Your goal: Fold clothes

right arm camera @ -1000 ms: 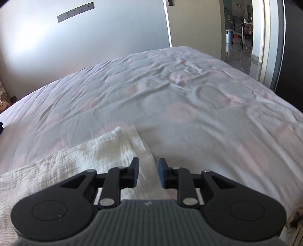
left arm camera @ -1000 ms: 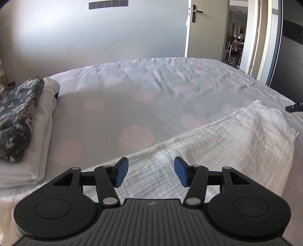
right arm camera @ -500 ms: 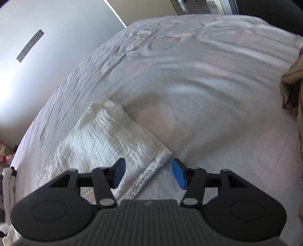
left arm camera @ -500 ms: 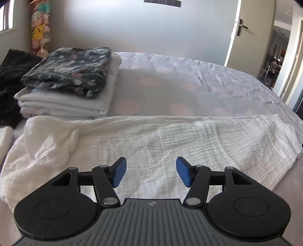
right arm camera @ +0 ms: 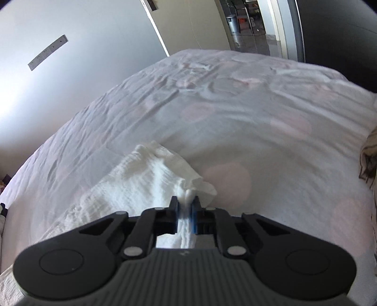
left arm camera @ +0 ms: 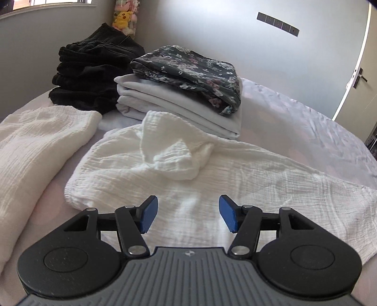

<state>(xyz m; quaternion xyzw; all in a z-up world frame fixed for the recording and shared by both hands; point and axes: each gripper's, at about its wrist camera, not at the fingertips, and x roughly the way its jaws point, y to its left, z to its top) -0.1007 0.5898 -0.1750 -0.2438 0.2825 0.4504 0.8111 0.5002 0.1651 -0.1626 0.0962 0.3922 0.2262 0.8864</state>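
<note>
The white cloth [left arm camera: 247,169] is lying spread across the bed [left arm camera: 294,117], crinkled, with one end bunched into a loose fold near the stacks. In the right wrist view its near corner [right arm camera: 165,179] is gathering up off the sheet and running straight into my right gripper [right arm camera: 186,211]. I have just been closing that gripper's jaws, and the blue pads [right arm camera: 193,216] are now pinching a narrow ridge of the cloth between them.

My left gripper [left arm camera: 186,216] is hovering over the middle of the cloth with its jaws standing wide and nothing between them; whether its pads [left arm camera: 148,216] are touching the fabric below I cannot tell.

Beyond the bunched end, a folded pale stack [left arm camera: 179,103] is sitting on the bed with a dark floral piece [left arm camera: 193,73] lying on top. Just left of it a black pile [left arm camera: 92,77] is resting against the wall. Another white piece [left arm camera: 35,146] is lying at my left, apart from the cloth. Plush toys [left arm camera: 123,18] are showing in the far corner, and a door handle [left arm camera: 359,78] at the right.
</note>
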